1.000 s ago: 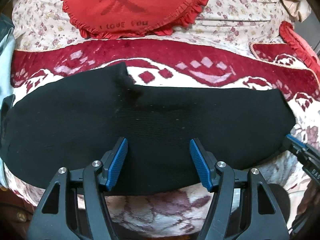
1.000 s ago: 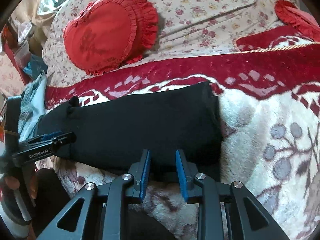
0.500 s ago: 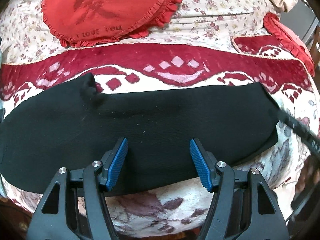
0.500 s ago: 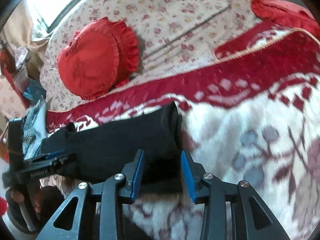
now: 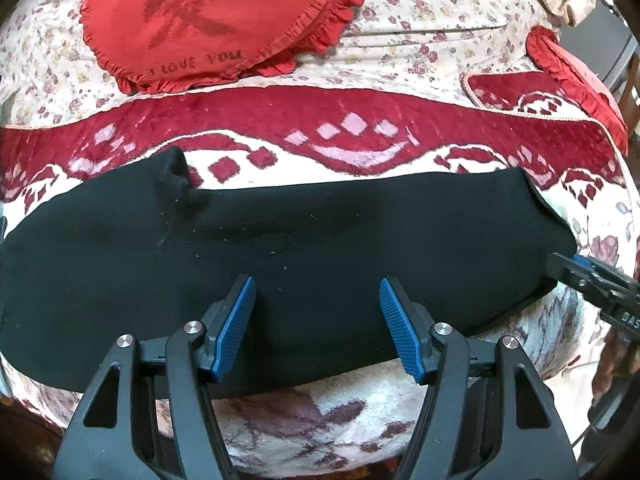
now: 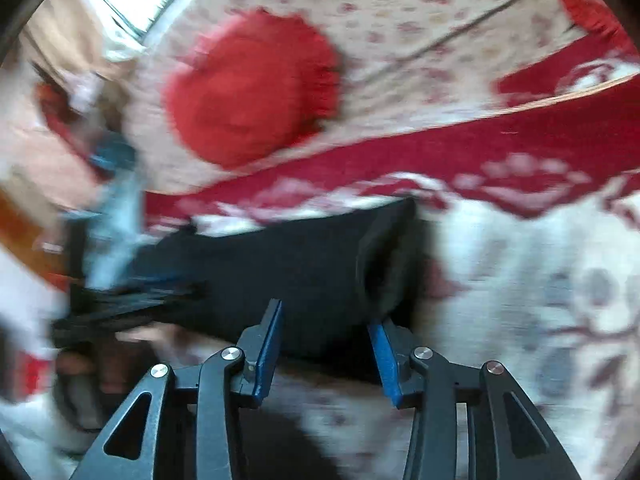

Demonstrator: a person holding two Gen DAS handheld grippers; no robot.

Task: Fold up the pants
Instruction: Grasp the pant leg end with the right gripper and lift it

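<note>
Pants (image 5: 300,248) flat beneath both grippers' spread fingers (image 5: 236,326), unheld.

The right gripper (image 6: 326,322) has spread its jaws, still opening, around the black pants' (image 6: 304,272) end, letting go

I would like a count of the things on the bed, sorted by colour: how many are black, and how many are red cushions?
Black: 1, the pants, lying flat as one long band.
Red: 2, the round cushion with the words "I LOVE YOU", and the second cushion at the right edge, only partly in view.
Total: 3
</note>
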